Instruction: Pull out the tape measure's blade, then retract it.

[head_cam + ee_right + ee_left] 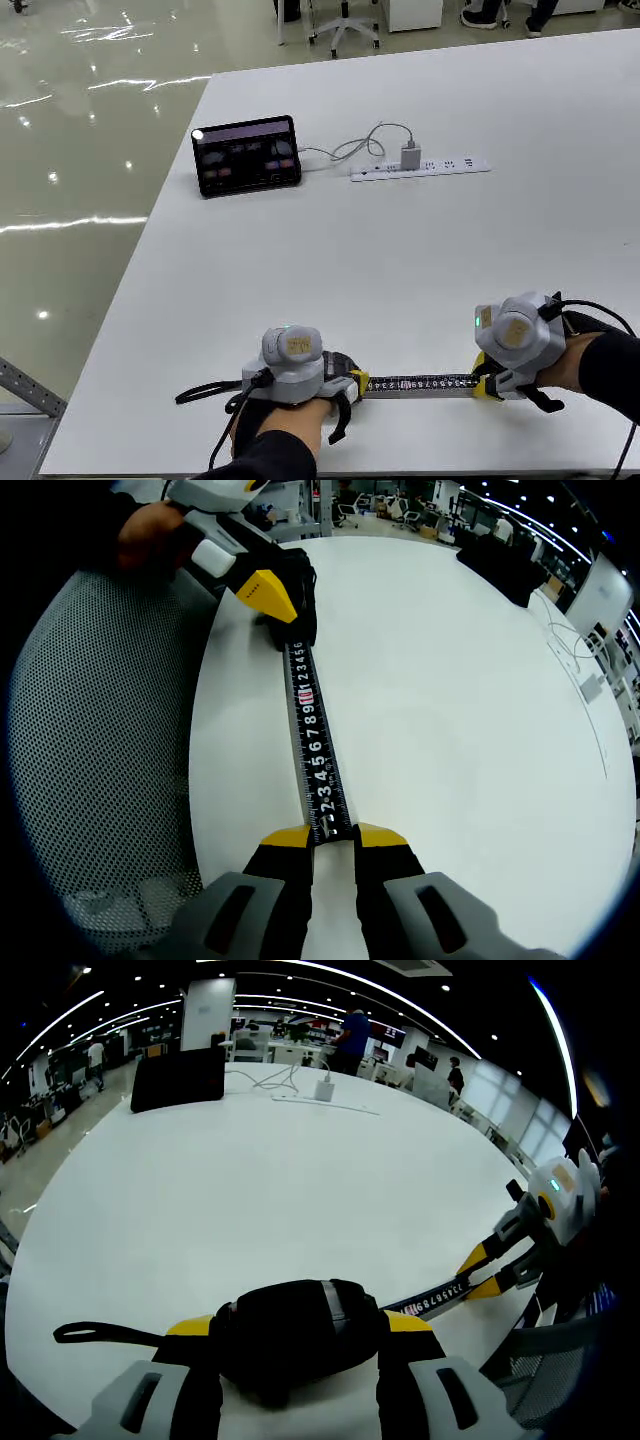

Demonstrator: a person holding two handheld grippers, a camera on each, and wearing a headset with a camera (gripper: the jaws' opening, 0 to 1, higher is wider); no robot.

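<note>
Right gripper view: right claw (333,835) pinches blade (310,730) end; left claw (300,1325) clamps tape measure case (290,1348).

Bright, even overhead light fills the head view. The white tabletop (400,250) is evenly lit, with soft, faint shadows near its front edge. The glossy floor (80,120) carries streaks of glare. Both gripper views bend strongly toward their edges, curving the ceiling light strips (60,1024). The tape measure (300,1335) reads dark and soft, while the numerals on the blade (315,750) are sharp.
</note>
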